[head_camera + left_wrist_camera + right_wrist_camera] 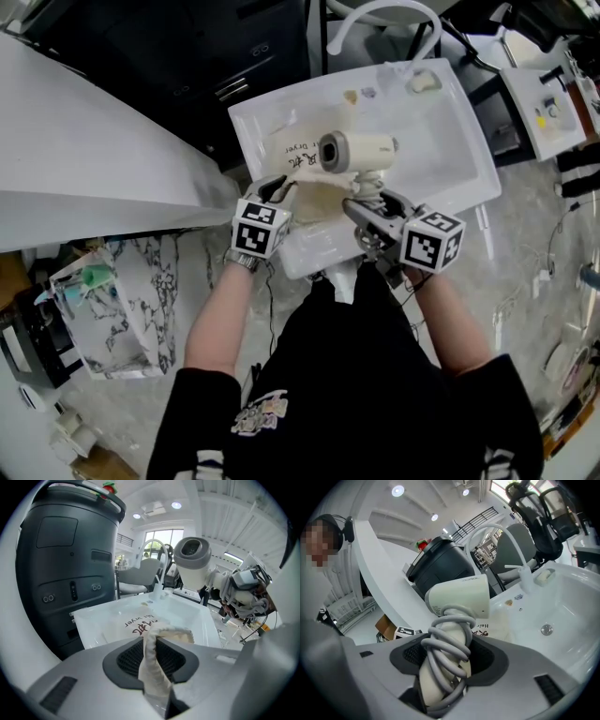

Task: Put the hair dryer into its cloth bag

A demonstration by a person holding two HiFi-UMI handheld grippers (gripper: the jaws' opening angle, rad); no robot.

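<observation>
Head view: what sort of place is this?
Probably a workshop or lab with a mock washroom corner, not a home bathroom. A white washbasin with a tap stands on a stone-patterned floor, beside a large dark grey machine and a cluttered white table.

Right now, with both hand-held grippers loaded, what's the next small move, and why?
Probably raise the left hand-held gripper slightly to pull the bag's mouth open. It is shut on an edge of the cloth bag, which otherwise lies flat in the basin. The right hand-held gripper holds the hair dryer by its cord-wrapped handle just above it. No clear opening shows.
</observation>
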